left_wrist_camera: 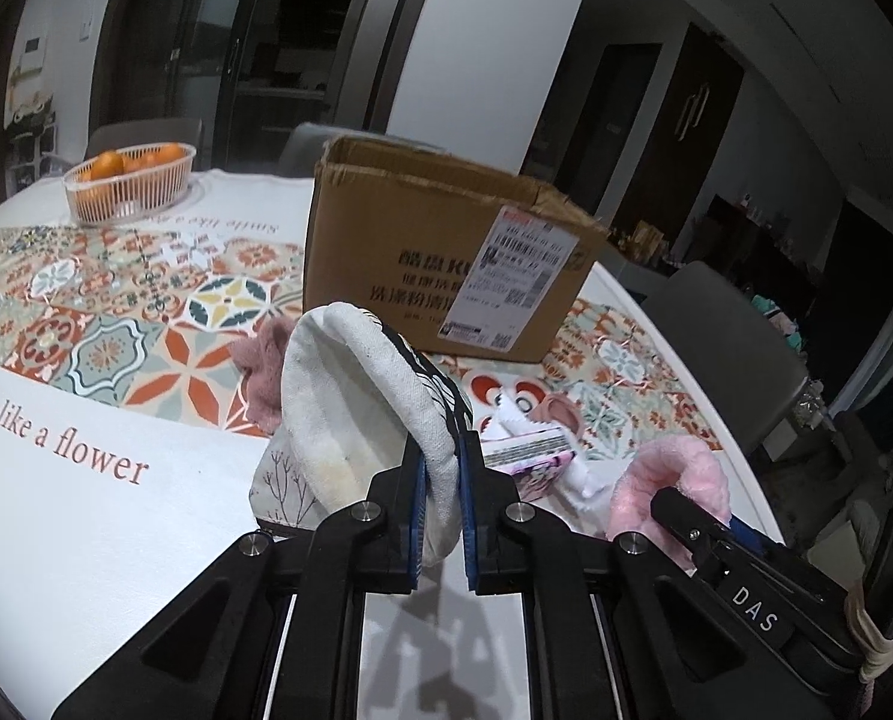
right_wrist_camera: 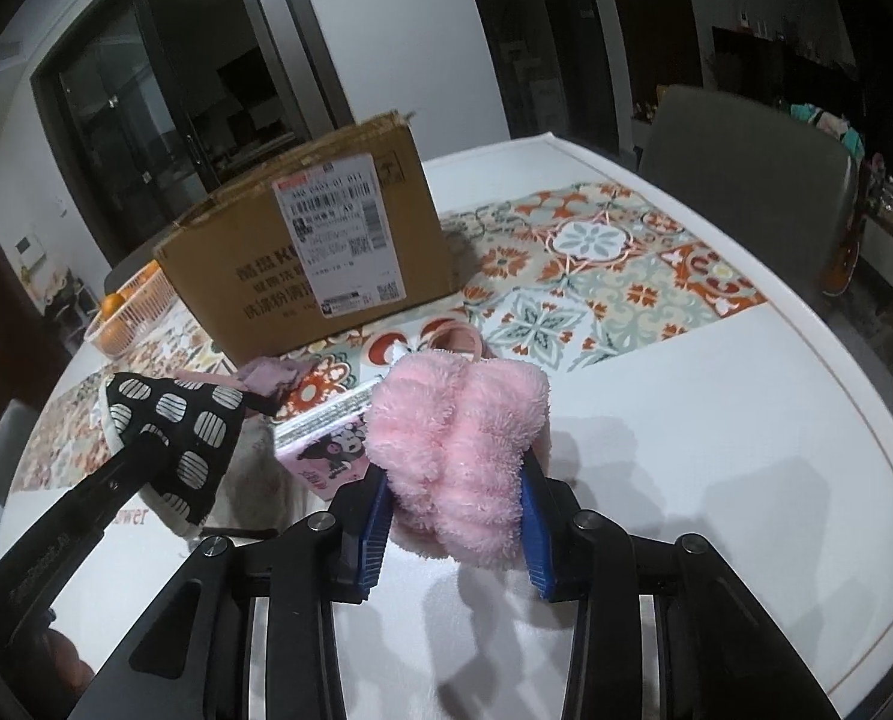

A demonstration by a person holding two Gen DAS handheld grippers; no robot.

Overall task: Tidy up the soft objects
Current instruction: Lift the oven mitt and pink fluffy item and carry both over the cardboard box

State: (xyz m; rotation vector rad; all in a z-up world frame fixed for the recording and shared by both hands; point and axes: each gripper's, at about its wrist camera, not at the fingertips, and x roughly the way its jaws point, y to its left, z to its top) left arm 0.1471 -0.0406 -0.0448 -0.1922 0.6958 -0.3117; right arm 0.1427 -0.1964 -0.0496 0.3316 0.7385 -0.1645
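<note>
Table: left gripper clamps mitt; right gripper clamps pink fluff. Risk: either may snag box flap, probably open.

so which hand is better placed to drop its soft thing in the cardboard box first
Probably left. The left gripper, shut on the oven mitt, looks almost straight at the cardboard box. The right gripper, shut on the pink fluffy cloth, sees the box off to its left.
</note>
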